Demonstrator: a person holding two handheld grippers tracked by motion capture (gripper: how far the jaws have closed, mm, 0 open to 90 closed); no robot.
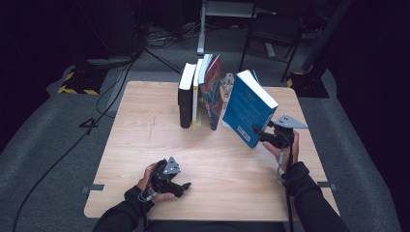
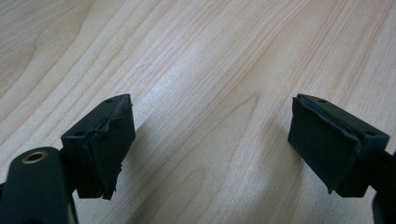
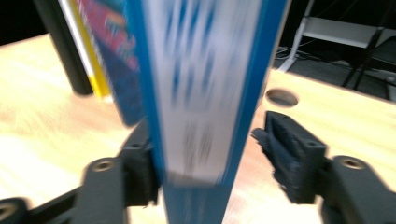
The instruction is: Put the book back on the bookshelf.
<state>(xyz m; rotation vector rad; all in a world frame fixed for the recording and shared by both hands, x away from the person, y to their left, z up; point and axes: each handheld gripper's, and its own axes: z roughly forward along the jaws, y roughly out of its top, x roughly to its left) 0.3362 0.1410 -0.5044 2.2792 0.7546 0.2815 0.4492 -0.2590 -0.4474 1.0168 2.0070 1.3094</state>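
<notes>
A thick blue book [image 1: 249,108] stands tilted at the right of the wooden table [image 1: 140,145], its top leaning right, away from the row of books. My right gripper [image 1: 261,136] is at its lower near corner. In the right gripper view the blue book [image 3: 205,93] is between the jaws of my right gripper [image 3: 208,135]. One pad [image 3: 140,163] touches a cover. The other pad [image 3: 285,149] stands clear of the book, so the gripper is open. My left gripper [image 1: 185,186] rests near the front edge, and in its own view it [image 2: 210,135] is open over bare wood.
A black book [image 1: 185,101], a yellow-edged book [image 1: 197,94] and a colourful book [image 1: 212,92] stand upright in a row at the back middle. A grey bookend [image 1: 227,84] is just right of them. A round hole [image 3: 281,97] is in the tabletop. A chair [image 1: 273,29] stands beyond.
</notes>
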